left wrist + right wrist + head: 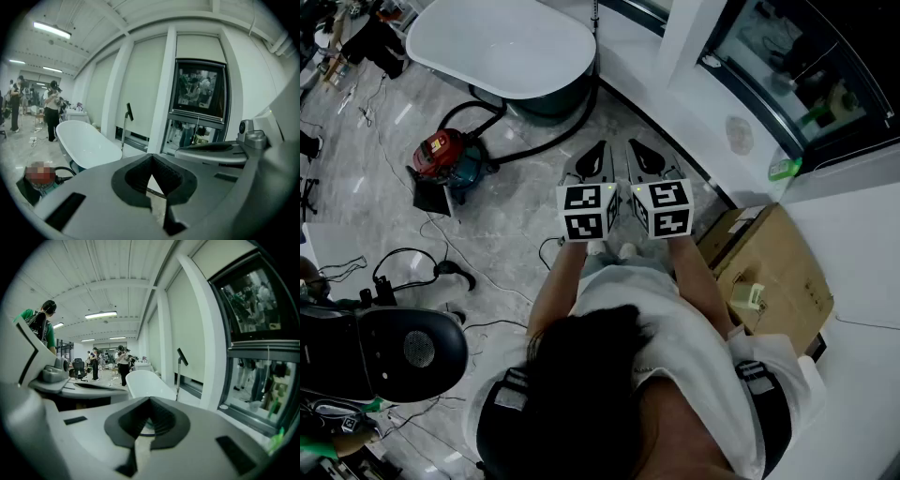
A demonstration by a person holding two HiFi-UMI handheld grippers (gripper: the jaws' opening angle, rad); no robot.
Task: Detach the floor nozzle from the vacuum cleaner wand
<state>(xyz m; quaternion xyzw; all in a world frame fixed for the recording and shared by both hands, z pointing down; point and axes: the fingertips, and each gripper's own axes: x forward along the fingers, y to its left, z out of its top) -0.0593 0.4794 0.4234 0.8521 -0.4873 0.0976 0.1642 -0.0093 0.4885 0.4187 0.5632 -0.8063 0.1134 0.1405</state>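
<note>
The left gripper [598, 155] and right gripper [639, 155] sit side by side at the centre of the head view, and the 2 fingers of each are closed together with nothing between them. The red and teal vacuum cleaner [442, 157] stands on the floor [506, 253] at upper left, well apart from both grippers, its black hose [546, 142] curving past the white bathtub [502, 47]. The floor nozzle and wand cannot be told in any view.
</note>
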